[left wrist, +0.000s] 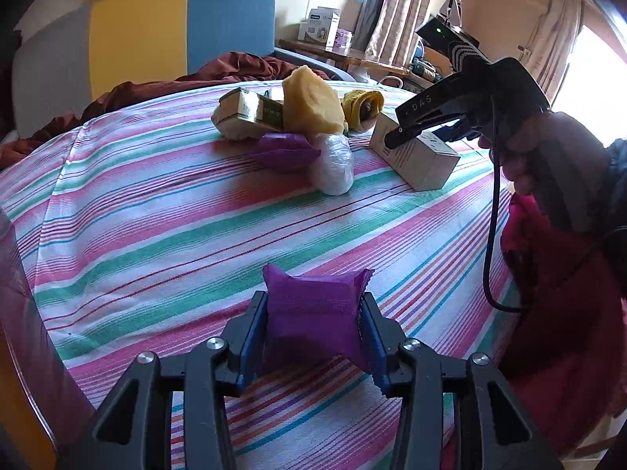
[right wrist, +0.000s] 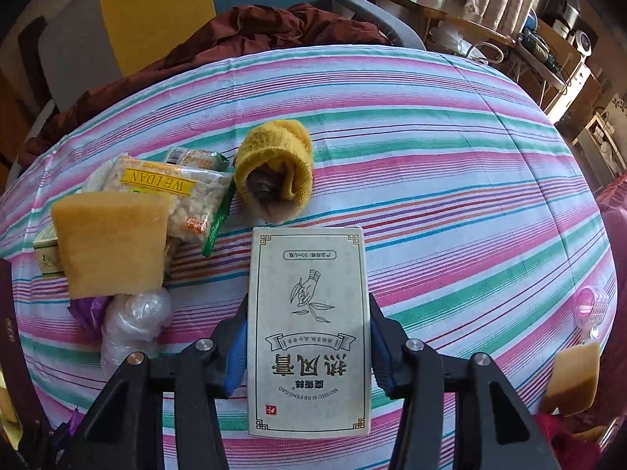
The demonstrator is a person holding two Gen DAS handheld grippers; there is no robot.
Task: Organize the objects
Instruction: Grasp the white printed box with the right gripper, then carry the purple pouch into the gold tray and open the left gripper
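Right wrist view: the striped tablecloth (right wrist: 450, 164) covers the whole table, and near its middle lies the white carton (right wrist: 309, 325), printed face up, its long sides between the blue pads of the right gripper (right wrist: 309, 346). The pads sit against both long edges, so I judge it gripped across its width. It looks like light, stiff cardboard with a smooth face; a firm squeeze could dent the walls, so the hold belongs low on the long sides near the middle, as it is.

To the left sits a loose pile: a yellow sponge block (right wrist: 111, 243), a crinkly snack bag (right wrist: 164, 192), a clear plastic bundle (right wrist: 133, 321). Just beyond the carton is a yellow knitted roll (right wrist: 276, 164), soft and easy to pinch anywhere.

In the left wrist view, the left gripper (left wrist: 313, 325) is closed on a purple packet (left wrist: 313, 313), held at the near side of the table. Its wrapper is thin and soft, likely slippery, and it bulges between the pads; the flat middle gives the surest hold.
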